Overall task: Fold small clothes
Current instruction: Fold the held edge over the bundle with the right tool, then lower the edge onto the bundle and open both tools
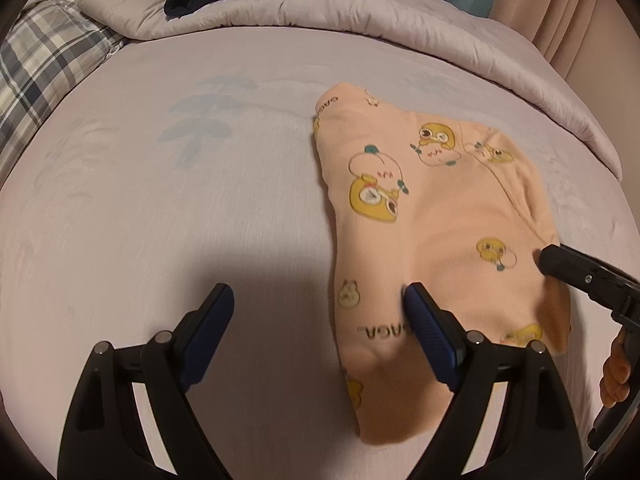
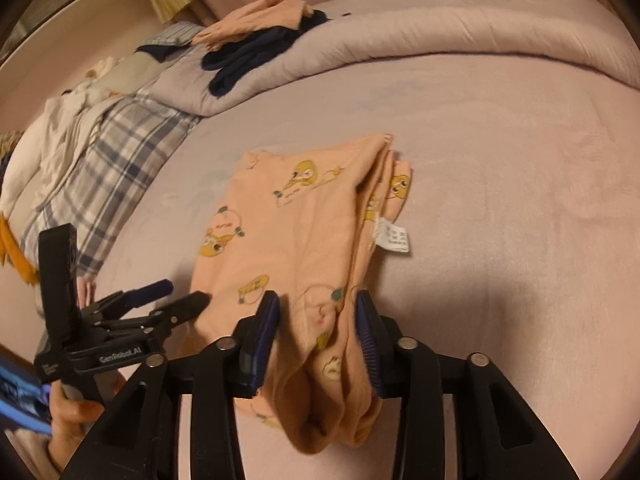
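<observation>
Folding was well along: the peach garment lay on the bed, doubled lengthwise, its white tag sticking out at the right edge. The right gripper straddled the near end of the cloth; its jaws stood partly apart with the doubled fabric between them, and I could not tell whether the pads pressed on it or merely flanked it. The left gripper stood wide apart, nothing in it, one pad over the garment's left edge and the other over bare sheet.

To do this step well, I judged the near end should be let go cleanly, so the layers did not drag or spring open as the jaws came away. The left gripper would best press or pinch the left edge to keep the fold aligned. The loose layers near the tag looked uneven and might need squaring before any crosswise fold. The soft knit would likely slump and shift if lifted by one corner alone, so both ends ought to be carried together.

A folded peach piece and dark clothes rested on the quilt behind.
</observation>
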`<state>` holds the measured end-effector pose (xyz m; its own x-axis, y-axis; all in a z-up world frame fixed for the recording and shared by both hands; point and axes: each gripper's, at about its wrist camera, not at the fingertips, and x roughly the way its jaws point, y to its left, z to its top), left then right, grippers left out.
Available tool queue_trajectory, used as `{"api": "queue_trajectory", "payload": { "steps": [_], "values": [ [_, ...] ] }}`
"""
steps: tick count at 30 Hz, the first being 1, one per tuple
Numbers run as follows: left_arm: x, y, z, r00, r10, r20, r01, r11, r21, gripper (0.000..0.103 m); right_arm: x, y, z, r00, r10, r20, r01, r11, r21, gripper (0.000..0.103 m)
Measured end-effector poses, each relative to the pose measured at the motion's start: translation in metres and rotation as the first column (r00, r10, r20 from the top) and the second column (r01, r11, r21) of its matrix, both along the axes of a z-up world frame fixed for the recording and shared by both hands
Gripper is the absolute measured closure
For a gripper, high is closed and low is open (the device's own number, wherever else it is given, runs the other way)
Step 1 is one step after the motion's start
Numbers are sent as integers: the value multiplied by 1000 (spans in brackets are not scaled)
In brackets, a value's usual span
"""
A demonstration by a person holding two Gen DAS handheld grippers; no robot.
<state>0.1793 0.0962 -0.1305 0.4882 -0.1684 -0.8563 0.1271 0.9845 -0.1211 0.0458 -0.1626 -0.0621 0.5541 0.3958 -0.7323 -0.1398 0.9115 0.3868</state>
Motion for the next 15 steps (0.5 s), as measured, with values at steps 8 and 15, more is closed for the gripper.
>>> {"api": "queue_trajectory", "payload": {
  "steps": [8, 15],
  "values": [
    [-10, 0, -7, 1000, -2, -21, 2, 1000, 7, 15, -3, 3, -10, 999, 10, -32, -11, 999, -32, 61],
    [-22, -4, -11, 999, -13, -33, 14, 999, 32, 15, -13, 3, -14, 999, 5, -41, -8, 997, -77, 61]
  ]
}}
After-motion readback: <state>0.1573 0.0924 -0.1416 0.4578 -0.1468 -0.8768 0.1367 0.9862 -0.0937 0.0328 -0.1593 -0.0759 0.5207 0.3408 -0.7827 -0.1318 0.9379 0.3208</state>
